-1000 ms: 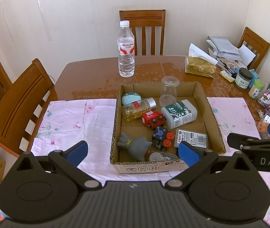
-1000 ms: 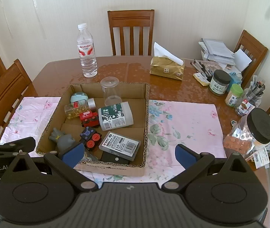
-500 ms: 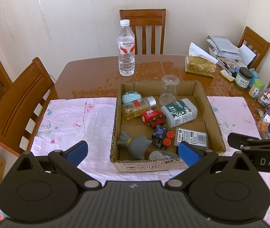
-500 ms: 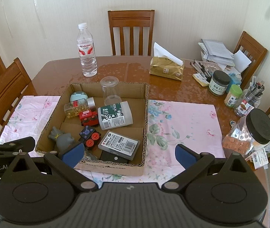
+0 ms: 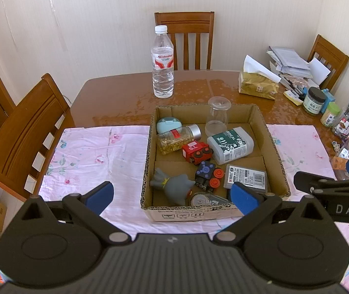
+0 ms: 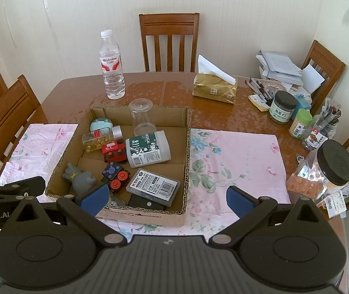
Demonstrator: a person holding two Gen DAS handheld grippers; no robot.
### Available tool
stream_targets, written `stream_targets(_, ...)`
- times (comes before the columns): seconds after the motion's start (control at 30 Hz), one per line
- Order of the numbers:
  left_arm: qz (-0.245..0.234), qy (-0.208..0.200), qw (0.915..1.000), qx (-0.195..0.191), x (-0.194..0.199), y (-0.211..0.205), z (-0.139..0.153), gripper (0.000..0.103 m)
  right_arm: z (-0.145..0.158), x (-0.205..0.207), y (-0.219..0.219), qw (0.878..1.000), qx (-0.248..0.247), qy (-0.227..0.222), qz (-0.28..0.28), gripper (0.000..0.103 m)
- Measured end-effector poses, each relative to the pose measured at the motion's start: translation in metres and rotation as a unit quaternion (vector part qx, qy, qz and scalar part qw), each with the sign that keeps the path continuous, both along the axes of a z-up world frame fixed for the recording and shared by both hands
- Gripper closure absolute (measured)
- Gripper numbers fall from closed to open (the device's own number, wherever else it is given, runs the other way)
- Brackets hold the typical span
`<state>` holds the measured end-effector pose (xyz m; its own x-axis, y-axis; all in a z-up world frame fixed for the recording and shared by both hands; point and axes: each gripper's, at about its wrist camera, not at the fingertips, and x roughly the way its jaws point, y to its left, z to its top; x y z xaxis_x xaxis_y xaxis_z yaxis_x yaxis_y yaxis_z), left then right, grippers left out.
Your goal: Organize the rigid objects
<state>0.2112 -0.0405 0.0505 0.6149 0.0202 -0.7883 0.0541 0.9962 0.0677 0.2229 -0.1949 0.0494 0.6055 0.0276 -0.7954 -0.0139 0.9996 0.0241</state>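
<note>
- Cardboard box, shallow and open-topped, sits on a pink floral cloth spread over the brown wooden tabletop.
- Inside the box, toward its far wall, a clear plastic cup stands upside down, and a round pale-blue case lies near the far-left corner.
- A clear pill bottle with a silver cap lies on its side just in front of the blue case, and a white bottle with a dark green label lies on its side beside it.
- A red toy train engine sits between those two bottles; a dark toy block with red wheels lies nearer the front.
- A grey rubber animal toy lies in the front-left part of the box, and a flat clear case with a printed label lies in the front-right part.
- A water bottle stands upright on the bare tabletop beyond the box, and a gold tissue pack lies to its right.
- Jars and pens crowd the far-right corner, with a black-lidded clear jar at the right edge.
- The left gripper hovers at the box's near edge, jaws spread wide and holding nothing.
- The right gripper hovers over the box's near-right corner, jaws likewise wide apart and empty.
</note>
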Motion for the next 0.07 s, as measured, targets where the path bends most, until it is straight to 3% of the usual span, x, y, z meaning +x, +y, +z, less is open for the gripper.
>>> stream_targets(0.07,0.0,0.0,1.0,-0.001,-0.0001,-0.0012,0.0006,0.002,0.0001,0.0001,-0.0002,1.0,0.001,0.0,0.0,0.0)
